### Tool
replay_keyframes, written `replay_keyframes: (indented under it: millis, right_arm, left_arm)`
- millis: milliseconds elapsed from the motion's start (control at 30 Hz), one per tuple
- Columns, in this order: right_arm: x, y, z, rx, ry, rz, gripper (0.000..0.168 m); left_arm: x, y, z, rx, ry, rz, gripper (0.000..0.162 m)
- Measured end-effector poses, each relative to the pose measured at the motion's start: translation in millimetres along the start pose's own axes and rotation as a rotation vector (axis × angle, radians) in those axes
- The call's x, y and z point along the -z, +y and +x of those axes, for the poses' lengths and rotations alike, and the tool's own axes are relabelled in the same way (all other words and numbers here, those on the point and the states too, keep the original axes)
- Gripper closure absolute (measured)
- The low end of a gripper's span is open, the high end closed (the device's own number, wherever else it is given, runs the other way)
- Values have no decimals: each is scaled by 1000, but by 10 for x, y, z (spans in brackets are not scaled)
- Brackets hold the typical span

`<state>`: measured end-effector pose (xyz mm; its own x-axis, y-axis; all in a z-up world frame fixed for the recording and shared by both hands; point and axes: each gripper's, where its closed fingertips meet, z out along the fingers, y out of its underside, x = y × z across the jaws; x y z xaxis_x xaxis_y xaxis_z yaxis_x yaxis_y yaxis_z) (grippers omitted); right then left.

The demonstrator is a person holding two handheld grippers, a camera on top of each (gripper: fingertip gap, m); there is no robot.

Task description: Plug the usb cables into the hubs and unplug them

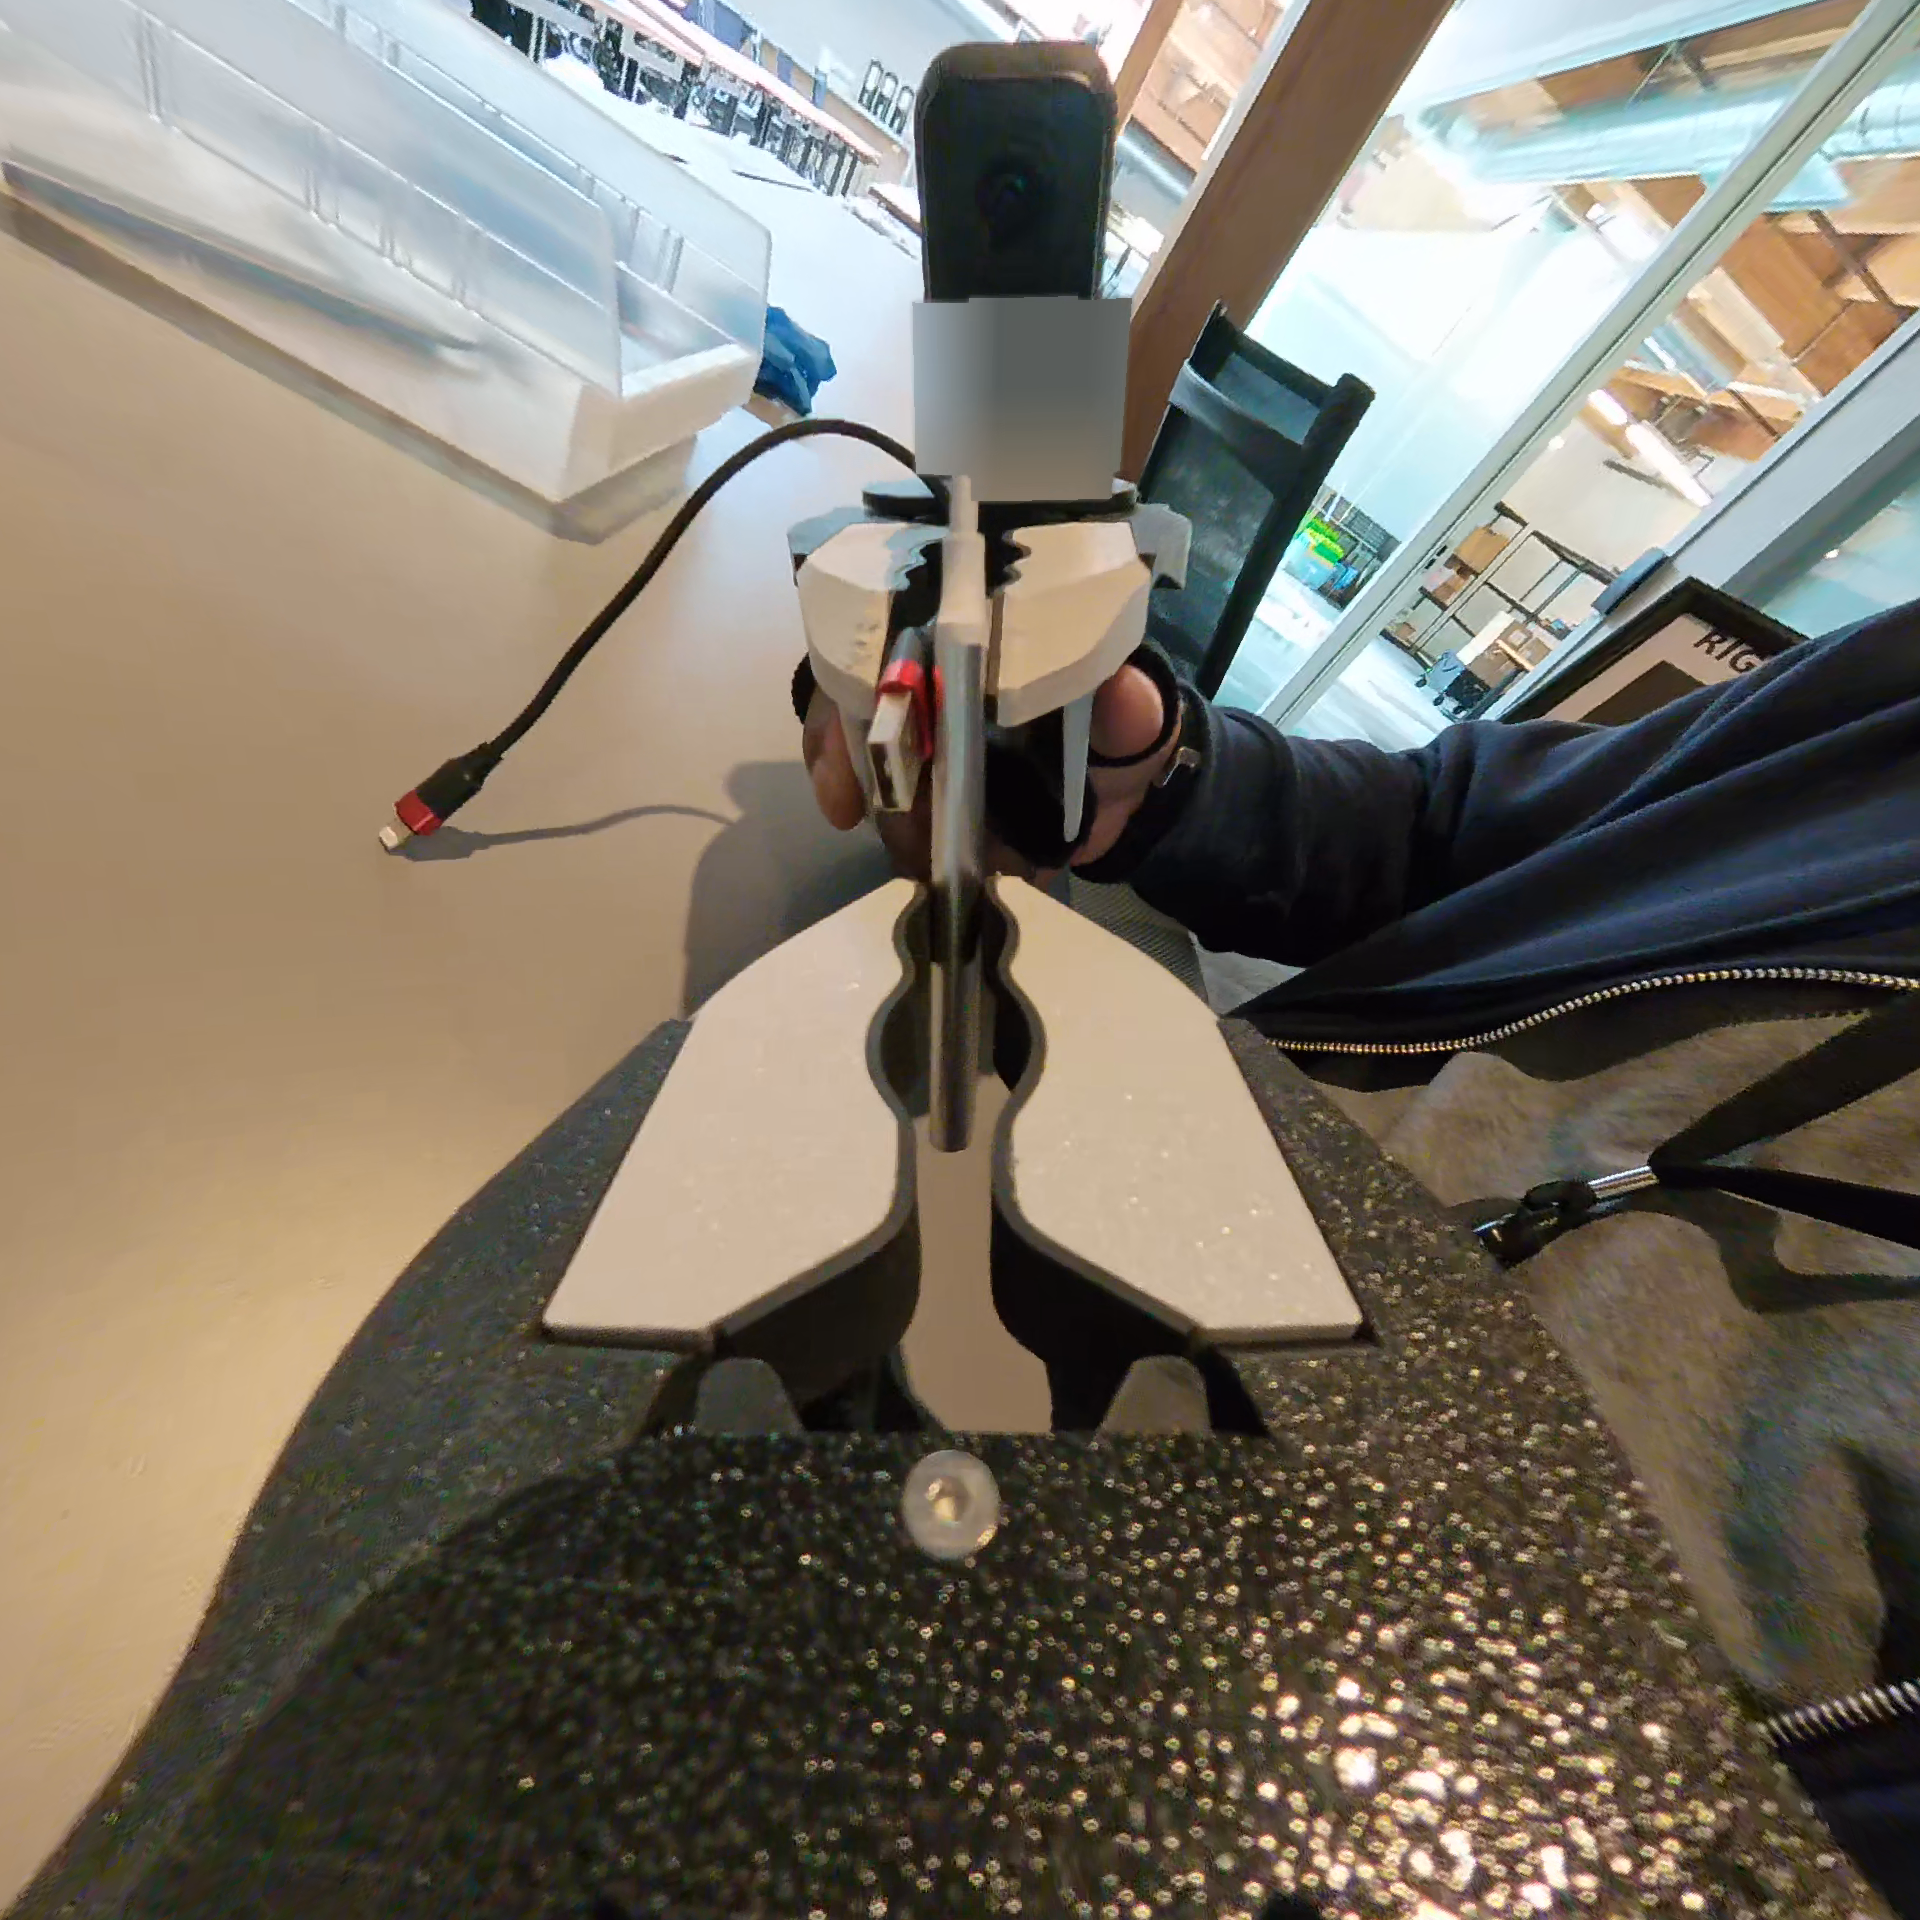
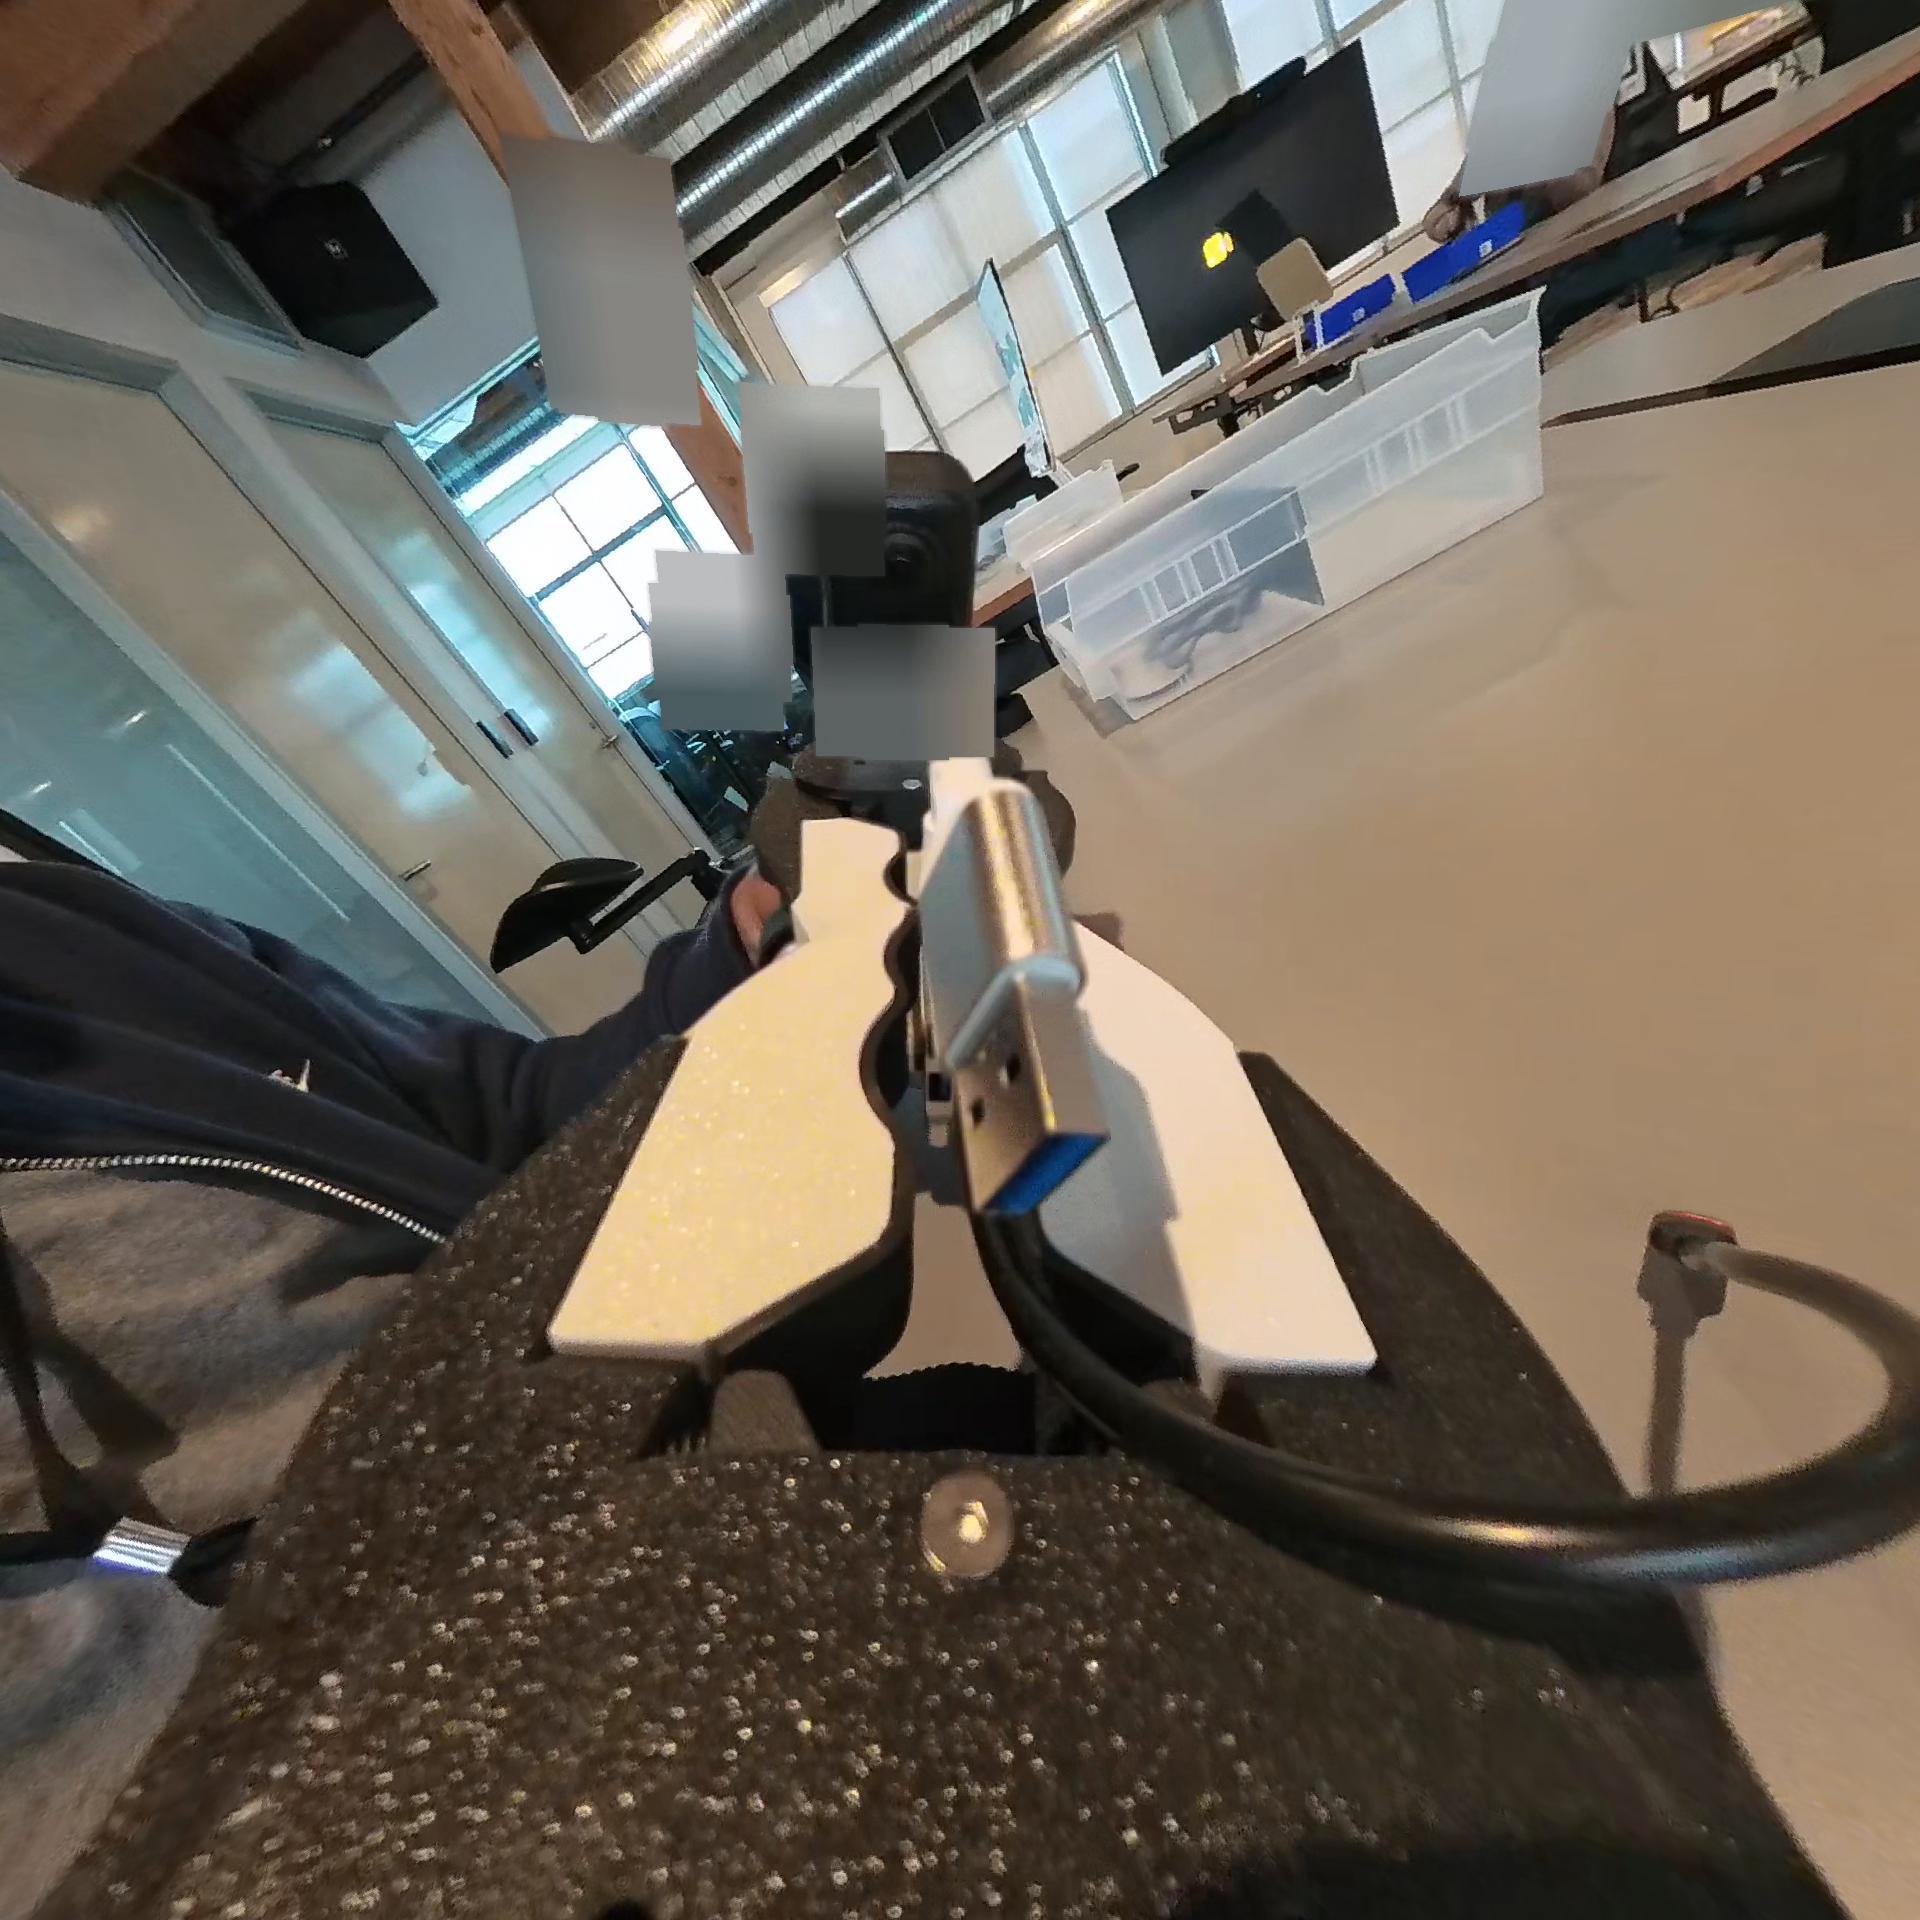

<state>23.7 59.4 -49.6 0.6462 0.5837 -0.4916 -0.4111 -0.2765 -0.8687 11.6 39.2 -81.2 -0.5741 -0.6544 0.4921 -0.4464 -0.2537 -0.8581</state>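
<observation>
Pretty open office space: pale beige counter (image 1: 260,935), clear plastic bins (image 2: 1351,488) at its far side, glass partition walls (image 1: 1558,416), a thick wooden beam (image 1: 1247,208), big bright windows (image 2: 935,312), exposed silver ducts (image 2: 727,94) overhead, dark monitor (image 2: 1247,249).

Brushed metal hub (image 2: 997,914); matt table (image 1: 260,727).

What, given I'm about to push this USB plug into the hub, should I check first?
1. Left gripper holds the hub: ok, fingers closed on the thin silver body.
2. USB plug seated: not ok, it lies alongside the hub with its metal shell fully exposed.
3. Plug lined up with a port: cannot tell, no port shows.
4. Right gripper grips the plug firmly: cannot tell.
5. Cable slack: ok, its free end rests on the table.
</observation>
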Motion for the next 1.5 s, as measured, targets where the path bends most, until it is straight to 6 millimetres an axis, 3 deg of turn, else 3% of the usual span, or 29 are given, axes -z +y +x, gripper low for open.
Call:
replay_keyframes:
  millis: [633, 900, 1167, 1500]
  right_arm:
    - [13, -104, -52, -237, -48, 174, 149]
    - [69, -127, 60, -285, -3, 217, 158]
    - [54, -75, 81, -199, 68, 159, 159]
    - [-21, 66, 26, 30, 152, 13, 160]
  left_arm:
    - [31, -173, 96, 26, 84, 154, 155]
    - [96, -235, 154, 54, 141, 214, 155]
    - [162, -274, 129, 62, 122, 246, 155]
    - [300, -555, 163, 43, 65, 295, 155]
